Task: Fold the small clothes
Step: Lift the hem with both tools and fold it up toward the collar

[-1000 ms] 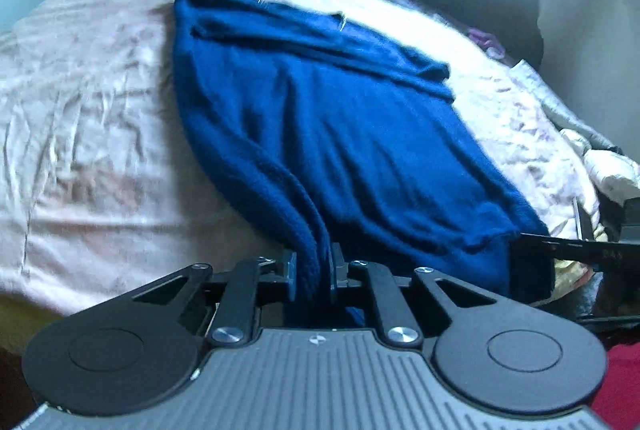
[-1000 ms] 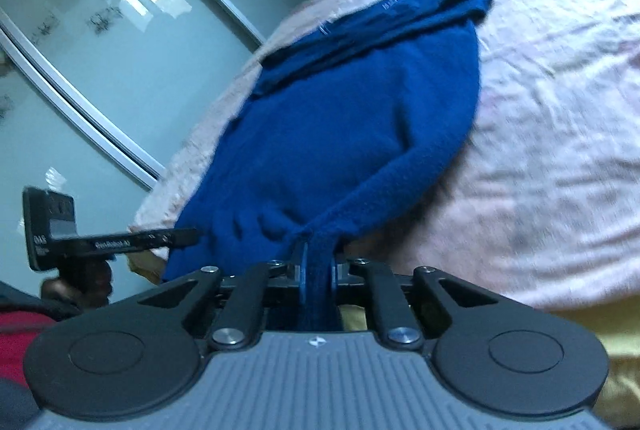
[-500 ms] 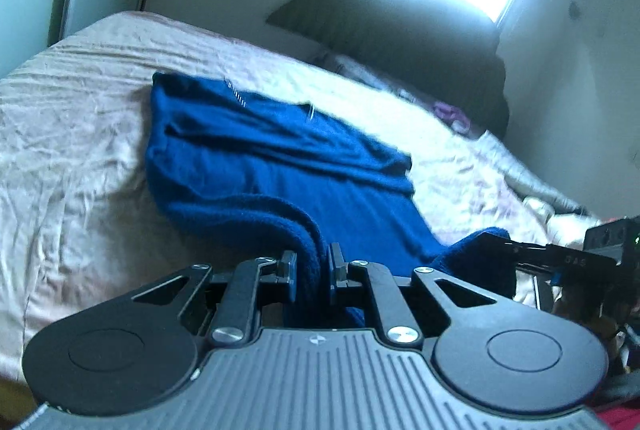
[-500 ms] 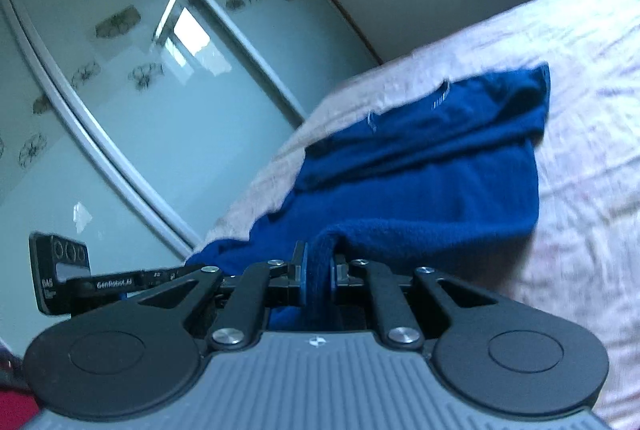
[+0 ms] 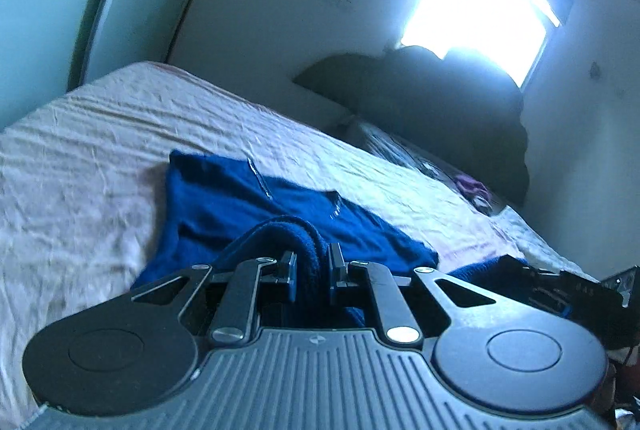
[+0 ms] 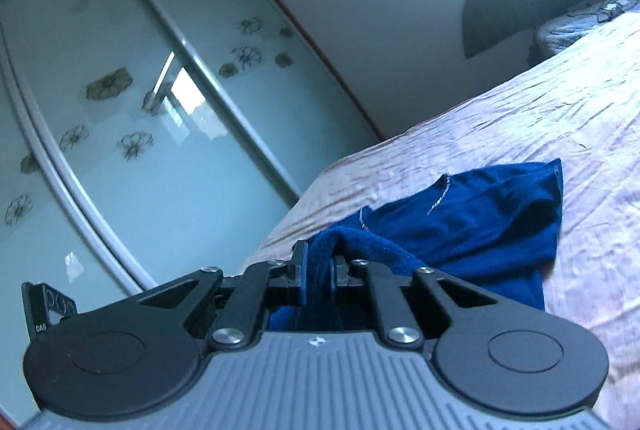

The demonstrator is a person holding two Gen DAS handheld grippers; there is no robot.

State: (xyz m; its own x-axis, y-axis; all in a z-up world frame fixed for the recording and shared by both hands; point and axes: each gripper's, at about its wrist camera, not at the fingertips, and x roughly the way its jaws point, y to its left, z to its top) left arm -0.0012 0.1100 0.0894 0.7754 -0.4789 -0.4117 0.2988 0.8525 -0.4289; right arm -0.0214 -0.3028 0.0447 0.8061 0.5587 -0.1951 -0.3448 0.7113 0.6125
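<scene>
I have both claws clamped on the near hem of the blue garment point(image 5: 224, 206): the left gripper point(image 5: 313, 264) and the right gripper point(image 6: 320, 262) each pinch a bunched roll of it; since a second ago the hem has come up off the bed point(image 5: 80, 166) toward the collar, so the half-fold is underway; the only writing, on the other gripper's arm, is too small to read.

fuzzy knit garment point(image 5: 240, 198), wrinkled cloth bedsheet point(image 5: 80, 158)
</scene>
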